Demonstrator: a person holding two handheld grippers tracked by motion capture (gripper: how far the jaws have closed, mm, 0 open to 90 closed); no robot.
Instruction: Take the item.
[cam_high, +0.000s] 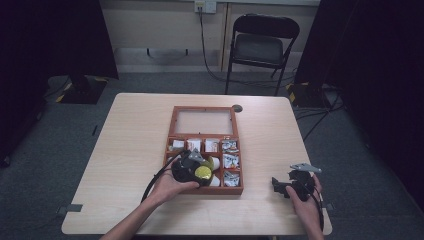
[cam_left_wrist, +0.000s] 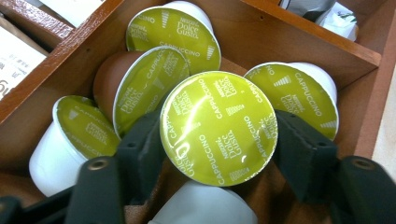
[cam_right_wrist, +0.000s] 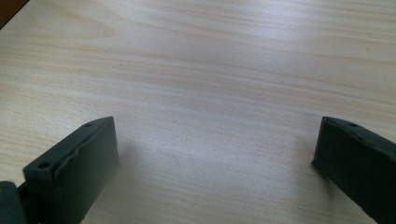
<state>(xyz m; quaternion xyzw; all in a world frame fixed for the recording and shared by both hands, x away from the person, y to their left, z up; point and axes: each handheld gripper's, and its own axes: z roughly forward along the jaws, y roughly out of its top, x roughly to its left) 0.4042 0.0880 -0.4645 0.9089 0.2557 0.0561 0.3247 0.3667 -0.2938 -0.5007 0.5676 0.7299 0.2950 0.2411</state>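
a green-lidded capsule (cam_left_wrist: 218, 128), printed "dolce gusto cappuccino", sat pinched between the 2 black fingers (cam_left_wrist: 140, 149) of the left gripper (cam_high: 192, 169), its foil lid facing the camera. it was held over the near left compartment of the wooden box (cam_high: 172, 131), just above the other capsules (cam_left_wrist: 173, 29) lying there: 4 more green lids showed around it, tilted at different angles, one with a brown body and the others white, and a white capsule body lay just below it. the box's far compartments held white sachets (cam_high: 211, 145), and those along its right side held silvery packets (cam_high: 230, 161). its glass-paned lid (cam_high: 204, 121) lay open flat on the far side of the box. the box stood near the middle of the pale wooden worktop (cam_high: 130, 135). well to the right of the box, the right gripper (cam_high: 295, 184) rested low over bare worktop with its fingers (cam_right_wrist: 77, 163) spread wide and nothing between them. beyond the worktop, past the box's lid, stood a black folding chair (cam_high: 261, 45).
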